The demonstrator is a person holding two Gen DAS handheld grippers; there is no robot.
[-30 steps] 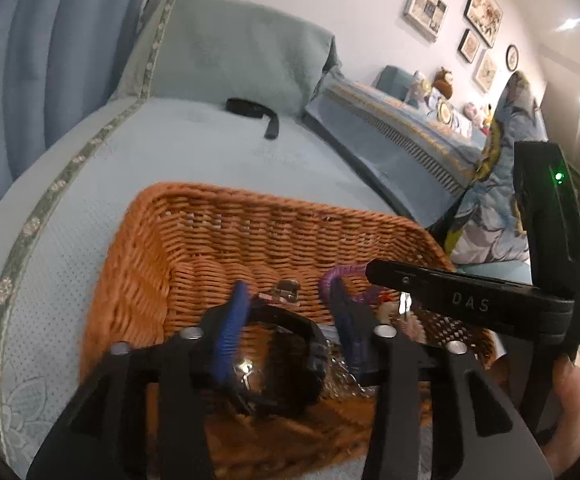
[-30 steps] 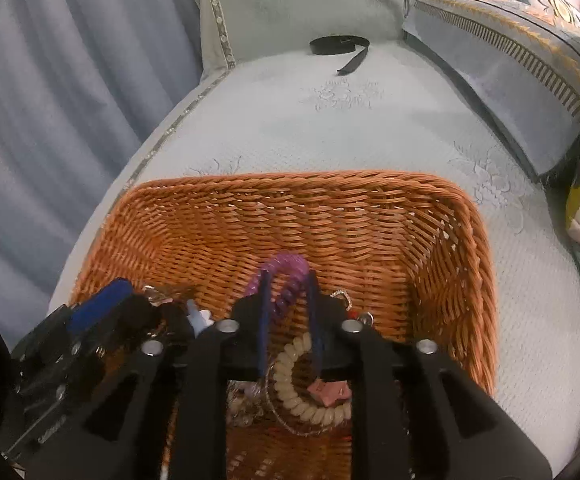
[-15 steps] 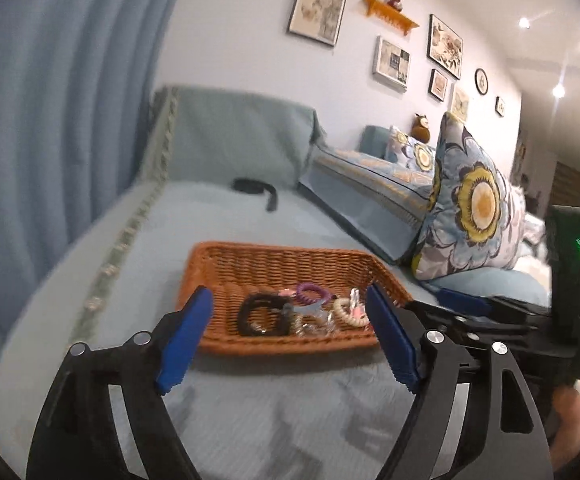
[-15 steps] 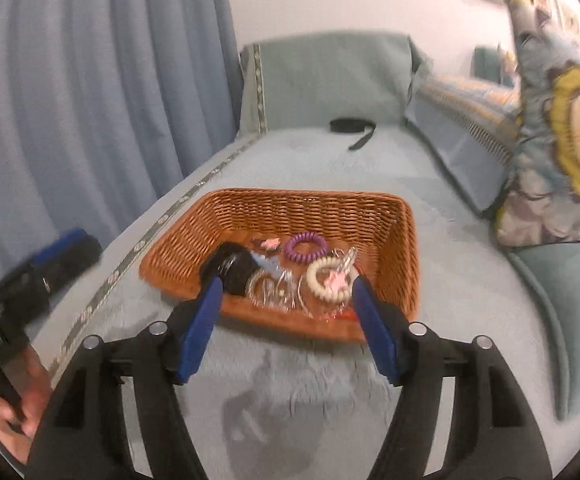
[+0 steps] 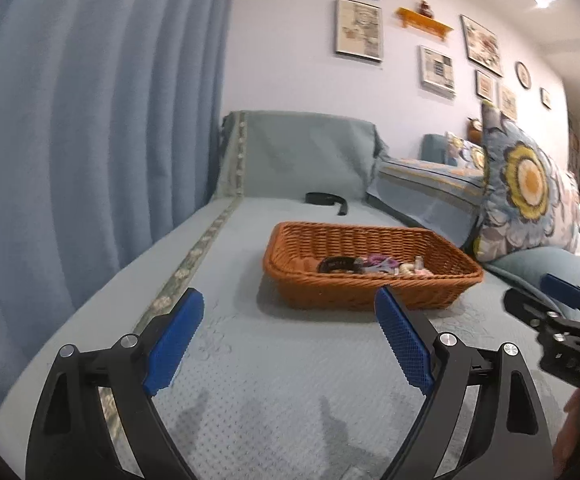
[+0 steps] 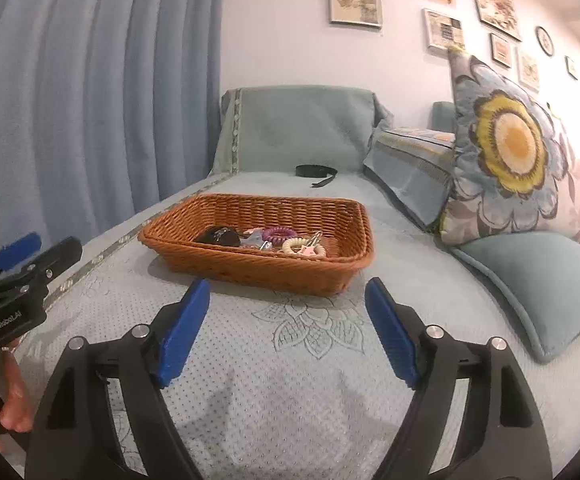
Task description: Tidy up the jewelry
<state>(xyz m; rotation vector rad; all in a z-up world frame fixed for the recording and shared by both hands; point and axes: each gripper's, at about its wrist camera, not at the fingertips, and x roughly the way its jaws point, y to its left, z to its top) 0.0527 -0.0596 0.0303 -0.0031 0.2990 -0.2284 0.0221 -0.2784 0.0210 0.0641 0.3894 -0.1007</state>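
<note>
A brown wicker basket (image 5: 354, 294) (image 6: 258, 270) sits on the blue-grey sofa cover. In it lie a black watch (image 5: 336, 265) (image 6: 218, 236), a purple coil band (image 6: 278, 233) (image 5: 376, 258), a cream bracelet (image 6: 300, 245) and small silver pieces (image 6: 256, 239). My left gripper (image 5: 288, 298) hangs in front of the basket, clear of it, its jaws opening with nothing between them. My right gripper (image 6: 287, 285) is also short of the basket, jaws opening and empty. Each gripper shows at the edge of the other's view, held by a hand.
A black strap (image 5: 326, 199) (image 6: 316, 171) lies at the far end of the seat. A floral cushion (image 6: 510, 152) and a plain teal cushion (image 6: 538, 280) crowd the right side. A blue curtain (image 5: 90, 120) hangs along the left.
Both grippers have drawn back out of the basket and spread their jaws. The black watch and the purple coil band, earlier between the fingers, now lie in the basket.
</note>
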